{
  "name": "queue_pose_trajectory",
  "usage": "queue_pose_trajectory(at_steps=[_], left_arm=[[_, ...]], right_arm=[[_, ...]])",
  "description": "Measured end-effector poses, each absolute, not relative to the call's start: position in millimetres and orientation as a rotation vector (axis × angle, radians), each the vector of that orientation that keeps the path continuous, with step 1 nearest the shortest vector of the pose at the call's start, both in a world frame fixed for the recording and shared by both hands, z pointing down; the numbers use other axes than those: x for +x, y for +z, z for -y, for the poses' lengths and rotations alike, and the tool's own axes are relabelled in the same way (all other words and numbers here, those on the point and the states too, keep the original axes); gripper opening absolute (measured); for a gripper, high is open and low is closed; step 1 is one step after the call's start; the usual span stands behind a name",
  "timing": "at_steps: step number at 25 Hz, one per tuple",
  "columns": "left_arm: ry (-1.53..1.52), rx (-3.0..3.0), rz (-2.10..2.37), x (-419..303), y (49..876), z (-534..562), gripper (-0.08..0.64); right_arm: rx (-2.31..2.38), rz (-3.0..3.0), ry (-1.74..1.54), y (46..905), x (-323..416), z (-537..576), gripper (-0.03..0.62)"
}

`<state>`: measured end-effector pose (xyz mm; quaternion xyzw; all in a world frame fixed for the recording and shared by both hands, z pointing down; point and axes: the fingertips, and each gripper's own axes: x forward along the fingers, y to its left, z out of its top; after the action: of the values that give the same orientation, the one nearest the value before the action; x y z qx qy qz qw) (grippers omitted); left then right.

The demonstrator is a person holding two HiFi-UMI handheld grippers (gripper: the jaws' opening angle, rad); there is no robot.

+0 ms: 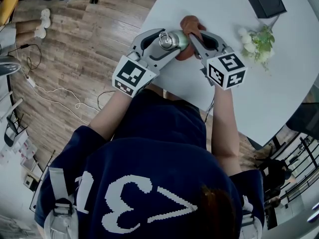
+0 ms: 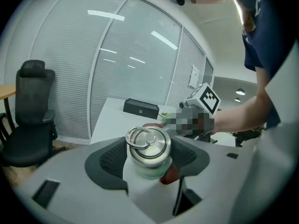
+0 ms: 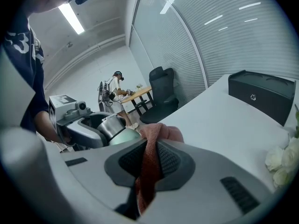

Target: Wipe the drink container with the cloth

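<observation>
We close the left gripper (image 2: pixel 149 160) on the steel-capped drink container (image 2: pixel 148 143) to steady it, and the right gripper (image 3: pixel 150 162) pinches the rust-red cloth (image 3: pixel 161 132) against its side.

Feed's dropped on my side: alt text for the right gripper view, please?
The right gripper is shut on a reddish cloth, bunched next to a pale green bottle held in the left gripper. Behind are a white table, a black box and white flowers.
</observation>
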<state>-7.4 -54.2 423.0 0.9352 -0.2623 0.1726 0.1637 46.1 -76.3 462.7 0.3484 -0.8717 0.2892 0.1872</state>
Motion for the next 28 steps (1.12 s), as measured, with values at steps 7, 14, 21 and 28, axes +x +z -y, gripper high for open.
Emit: queue_pose_trajectory(at_steps=[7, 14, 21, 28], left_arm=[[0.451, 2.688, 0.745, -5.1, 416.5, 54.0, 0.273], [0.463, 2.741, 0.711, -12.8, 416.4, 45.6, 0.273], [0.454, 2.764, 0.675, -20.4, 417.2, 38.2, 0.272], [0.431, 2.734, 0.694, -36.9, 421.8, 32.5, 0.272]], right_arm=[[0.949, 2.453, 0.804, 467.8, 36.8, 67.1, 0.051], [0.843, 2.644, 0.899, 423.3, 8.1, 66.0, 0.051], [0.831, 2.619, 0.826, 428.4, 0.7, 65.3, 0.051], [0.957, 2.449, 0.854, 482.9, 28.5, 64.9, 0.051]])
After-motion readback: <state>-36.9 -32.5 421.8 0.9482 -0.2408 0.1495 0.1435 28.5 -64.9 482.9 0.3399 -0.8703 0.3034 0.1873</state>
